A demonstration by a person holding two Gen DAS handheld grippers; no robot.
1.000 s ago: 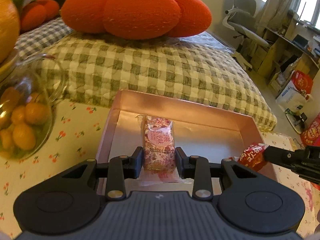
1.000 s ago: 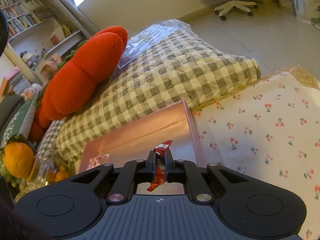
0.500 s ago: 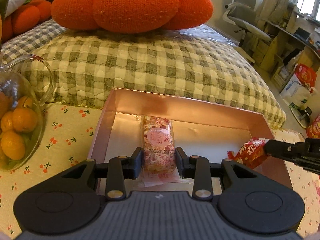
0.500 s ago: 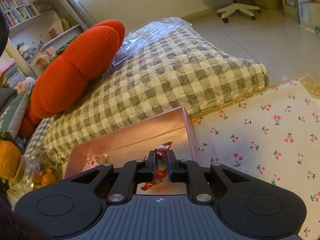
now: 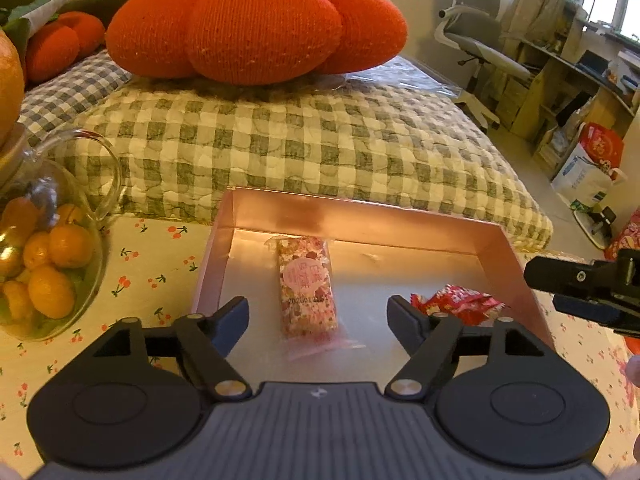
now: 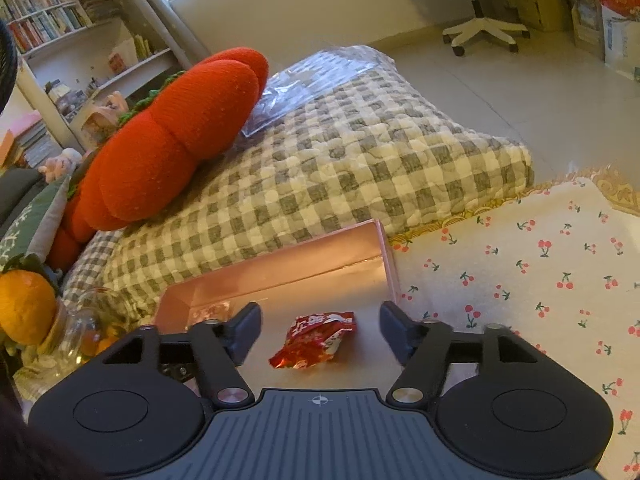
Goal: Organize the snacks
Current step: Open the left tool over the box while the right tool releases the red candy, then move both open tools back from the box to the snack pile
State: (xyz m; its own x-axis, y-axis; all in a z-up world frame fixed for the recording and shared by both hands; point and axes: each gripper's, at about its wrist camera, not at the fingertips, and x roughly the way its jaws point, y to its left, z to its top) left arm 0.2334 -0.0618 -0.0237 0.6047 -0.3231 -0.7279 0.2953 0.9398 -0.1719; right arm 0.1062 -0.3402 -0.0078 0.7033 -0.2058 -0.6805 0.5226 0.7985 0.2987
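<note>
A pink snack bar lies on the floor of the shallow pink box. My left gripper is open around its near end, jaws clear of it. A red snack packet lies in the box's right part. In the right wrist view the red packet lies between the jaws of my open right gripper, untouched, inside the box. The right gripper's fingers show at the right edge of the left wrist view.
A glass jar of small oranges stands left of the box on the cherry-print cloth. A checked quilt with a big orange pumpkin cushion lies behind the box. An office chair and shelves stand far right.
Both grippers have opened. The pink bar and the red packet have been let go and now lie in the box. Both grippers have pulled back a little.
</note>
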